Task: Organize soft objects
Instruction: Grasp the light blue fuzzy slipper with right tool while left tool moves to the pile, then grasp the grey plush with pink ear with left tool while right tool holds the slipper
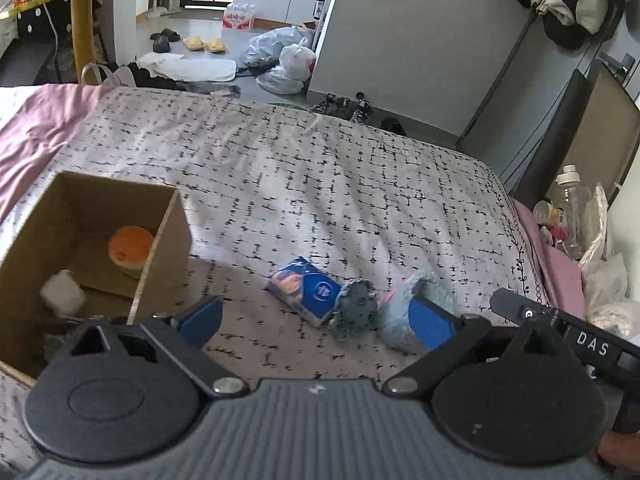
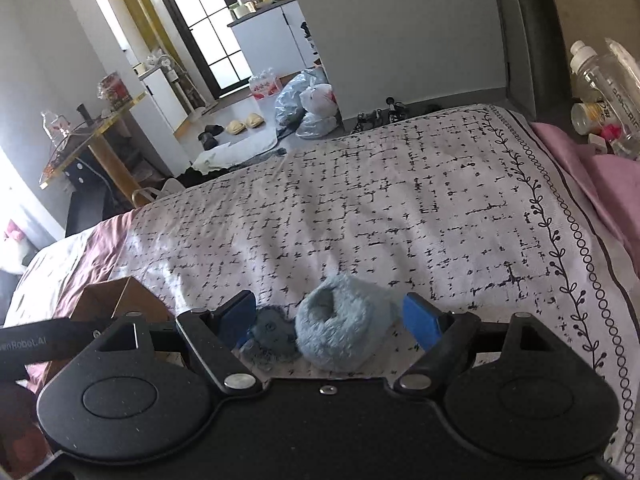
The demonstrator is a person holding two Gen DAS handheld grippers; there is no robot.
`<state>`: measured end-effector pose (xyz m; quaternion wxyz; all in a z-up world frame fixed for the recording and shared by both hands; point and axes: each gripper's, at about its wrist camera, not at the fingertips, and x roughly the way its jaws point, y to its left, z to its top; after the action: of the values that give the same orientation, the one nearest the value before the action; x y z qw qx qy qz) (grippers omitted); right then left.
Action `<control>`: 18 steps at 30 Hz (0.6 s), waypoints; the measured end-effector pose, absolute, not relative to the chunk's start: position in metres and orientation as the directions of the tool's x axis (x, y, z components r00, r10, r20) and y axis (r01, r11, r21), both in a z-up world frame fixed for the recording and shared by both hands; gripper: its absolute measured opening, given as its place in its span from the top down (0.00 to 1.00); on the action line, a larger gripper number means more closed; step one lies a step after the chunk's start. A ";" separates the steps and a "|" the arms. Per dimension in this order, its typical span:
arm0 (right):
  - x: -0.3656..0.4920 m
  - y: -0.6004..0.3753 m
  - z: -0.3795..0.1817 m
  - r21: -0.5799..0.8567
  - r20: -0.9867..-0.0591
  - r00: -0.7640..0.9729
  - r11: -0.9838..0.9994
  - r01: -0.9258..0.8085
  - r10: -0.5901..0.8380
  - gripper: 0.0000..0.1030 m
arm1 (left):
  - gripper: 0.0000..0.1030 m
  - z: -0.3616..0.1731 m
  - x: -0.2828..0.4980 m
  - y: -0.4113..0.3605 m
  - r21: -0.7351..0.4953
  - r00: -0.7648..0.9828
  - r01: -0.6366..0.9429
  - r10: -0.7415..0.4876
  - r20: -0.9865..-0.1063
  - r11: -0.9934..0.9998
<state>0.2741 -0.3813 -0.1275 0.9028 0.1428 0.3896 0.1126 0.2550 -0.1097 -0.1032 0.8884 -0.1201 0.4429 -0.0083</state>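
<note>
The left gripper (image 1: 316,322) hangs over the bed with its jaws spread wide and nothing between its blue pads (image 1: 202,318). The right gripper (image 2: 330,320) is likewise wide apart, holding nothing, with the fluffy blue slipper (image 2: 344,324) lying between its fingers but touching neither.

That slipper (image 1: 416,312) is pale blue, shaggy, with a round opening facing up and a trace of pink at its edge. Pressed against its left side lies a smaller grey-blue fuzzy piece (image 1: 354,312), and just left of that a blue tissue pack (image 1: 306,290). Well left of the slipper stands an open cardboard box (image 1: 164,252), holding an orange-and-green round plush (image 1: 130,250) and a white fluffy cube (image 1: 62,292).

Beyond the slipper the patterned bedspread (image 2: 380,200) runs bare to the far edge; its bordered right edge lies near the slipper.
</note>
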 end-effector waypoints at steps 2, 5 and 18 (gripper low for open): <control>0.279 -0.385 -0.130 0.353 -0.674 0.667 0.932 -0.087 0.318 0.23 | 0.03 -0.107 0.260 -0.116 -0.215 0.610 -0.094 -0.115 -0.784 0.972; 0.286 -0.387 -0.133 0.361 -0.675 0.660 0.928 -0.095 0.331 0.23 | 0.07 -0.113 0.268 -0.121 -0.224 0.608 -0.090 -0.124 -0.784 0.970; 0.316 -0.402 -0.160 0.413 -0.700 0.603 0.906 -0.093 0.382 0.45 | 0.51 -0.155 0.298 -0.144 -0.282 0.552 -0.114 -0.175 -0.815 0.953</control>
<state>0.3164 -0.4017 -0.1596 0.8790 0.1698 0.4245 0.1351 0.2976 -0.1440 -0.1551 0.8675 -0.1528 0.4730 -0.0176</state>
